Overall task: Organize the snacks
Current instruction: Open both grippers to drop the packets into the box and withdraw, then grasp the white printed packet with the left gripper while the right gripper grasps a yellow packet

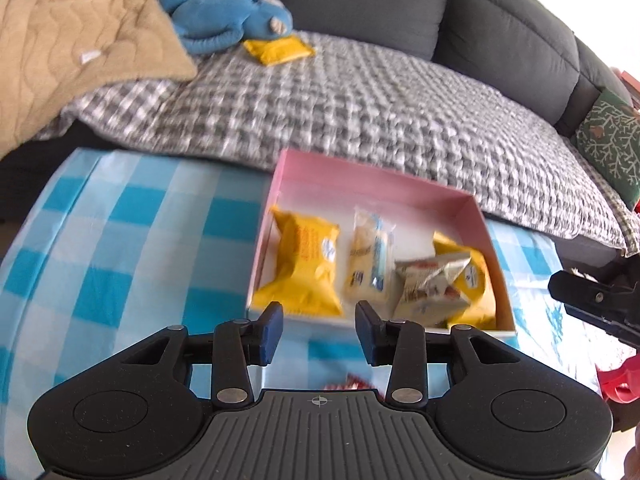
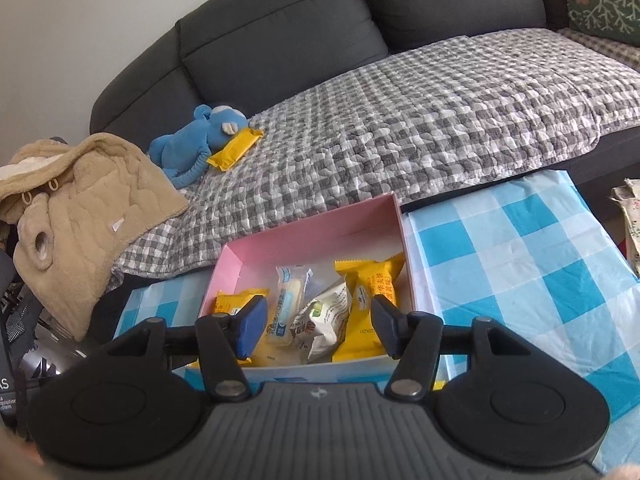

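Soft, even daylight fills both fisheye views; the left wrist picture is smeared by motion blur, the right sharper. Edges bow and darken at the corners; shadows faint.

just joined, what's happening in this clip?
A person with a hand-held gripper in each hand is sorting snacks into a pink box on a blue checked tablecloth. The box holds several packets, yellow and white ones. Both the left gripper and the right gripper stand open and empty in front of the box. One yellow packet still lies on the sofa beside a blue plush toy.
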The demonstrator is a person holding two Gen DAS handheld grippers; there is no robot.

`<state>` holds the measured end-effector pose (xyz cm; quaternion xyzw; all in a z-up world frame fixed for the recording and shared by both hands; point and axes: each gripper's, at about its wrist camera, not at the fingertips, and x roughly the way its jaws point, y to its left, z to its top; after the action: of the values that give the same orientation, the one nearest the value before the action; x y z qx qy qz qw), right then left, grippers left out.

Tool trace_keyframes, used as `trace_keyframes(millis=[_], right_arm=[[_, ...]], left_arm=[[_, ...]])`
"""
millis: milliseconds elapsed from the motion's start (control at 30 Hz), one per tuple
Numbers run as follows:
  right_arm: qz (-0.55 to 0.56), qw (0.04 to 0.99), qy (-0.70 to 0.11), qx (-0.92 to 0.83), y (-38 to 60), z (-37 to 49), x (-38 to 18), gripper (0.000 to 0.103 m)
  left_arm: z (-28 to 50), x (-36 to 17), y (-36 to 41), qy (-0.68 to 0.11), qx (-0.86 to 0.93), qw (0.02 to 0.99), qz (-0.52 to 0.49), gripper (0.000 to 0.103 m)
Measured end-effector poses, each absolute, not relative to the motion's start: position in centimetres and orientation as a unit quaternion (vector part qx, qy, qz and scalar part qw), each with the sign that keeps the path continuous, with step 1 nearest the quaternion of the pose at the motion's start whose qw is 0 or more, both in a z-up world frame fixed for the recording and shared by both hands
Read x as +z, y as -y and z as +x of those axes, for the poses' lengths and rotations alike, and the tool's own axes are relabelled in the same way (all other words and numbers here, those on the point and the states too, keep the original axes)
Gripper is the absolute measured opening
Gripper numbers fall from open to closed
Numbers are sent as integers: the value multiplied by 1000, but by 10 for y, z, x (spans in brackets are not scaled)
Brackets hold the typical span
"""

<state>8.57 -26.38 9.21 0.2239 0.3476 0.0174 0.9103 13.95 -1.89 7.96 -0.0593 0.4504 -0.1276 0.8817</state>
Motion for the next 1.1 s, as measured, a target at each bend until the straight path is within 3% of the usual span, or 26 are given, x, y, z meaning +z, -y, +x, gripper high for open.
trace_keyframes(millis=[133,200,333,433,567,667,1100], right_arm=[[218,900,-377,12,263,74,89,59],[197,903,-382,2,259,68,89,71],[175,897,-405,1,250,52,84,72],[181,892,-414,-12,254,42,82,73],[173,892,-416,-29,261,39,79,84],[166,886,-432,-38,262,42,72,84],[167,874,-455,-39,266,48,60,89]], left_arm=[[123,78,7,-468,-131,871,-64,39],[114,80,3,-470,-133,870,-65,39],[100,82,2,-470,-138,871,-50,48],[92,79,5,-480,-146,864,-46,49],[80,71,13,-491,-168,855,-16,58],[73,62,21,-488,-188,852,26,64],[68,40,31,-500,-212,837,73,71]])
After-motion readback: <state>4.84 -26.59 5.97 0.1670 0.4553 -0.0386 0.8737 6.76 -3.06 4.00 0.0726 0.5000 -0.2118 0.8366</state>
